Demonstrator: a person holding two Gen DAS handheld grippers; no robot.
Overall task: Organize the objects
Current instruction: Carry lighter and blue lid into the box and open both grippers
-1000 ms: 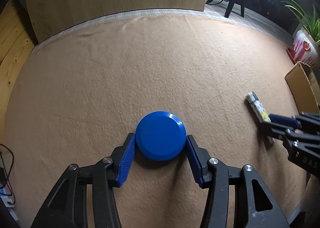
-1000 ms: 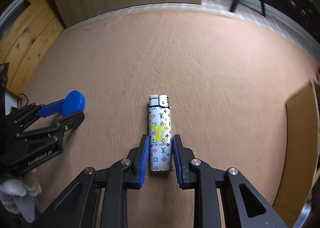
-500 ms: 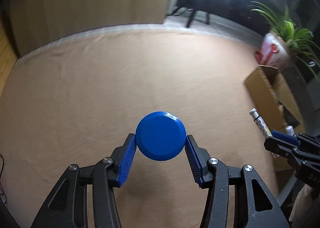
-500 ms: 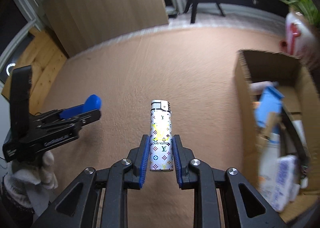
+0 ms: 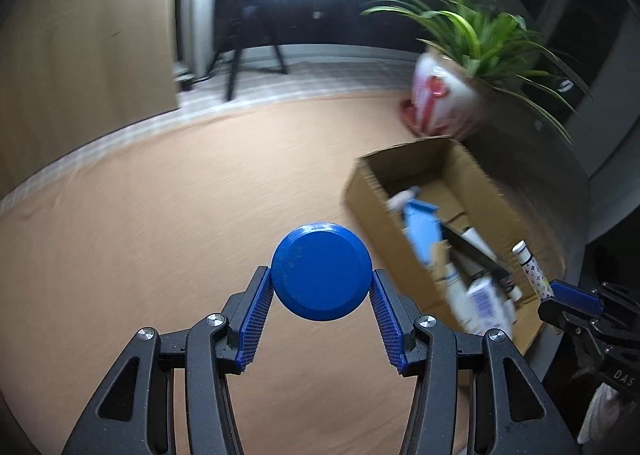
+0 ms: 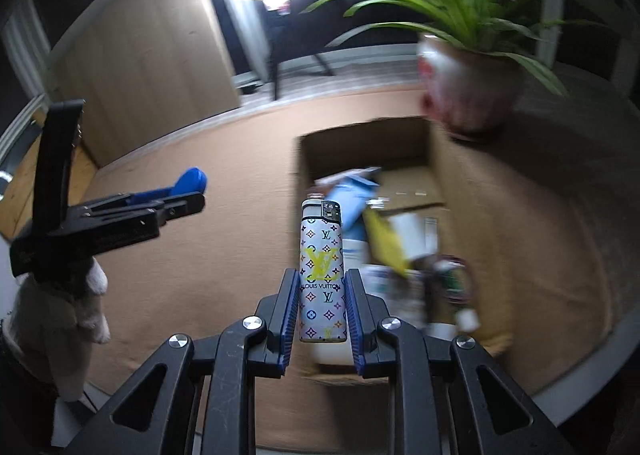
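Both hands have lifted off the tan mat and swung toward the box, which a second ago sat only at the frame's edge. Nearest in, the left gripper (image 5: 322, 297) squeezes the blue round lid (image 5: 321, 271) by its rim, clear of the mat. The right gripper (image 6: 322, 307) clamps the patterned lighter (image 6: 322, 269) low on its body, upright, right over the cardboard box (image 5: 370, 207). That box is already crowded with cartons and tubes. Beyond it stands the potted plant (image 6: 468, 91), touching the box's far corner. The risk: the lid is pinched only at two edge points, so a quick swing could pivot it loose. The two grippers also converge on one narrow opening and could collide.
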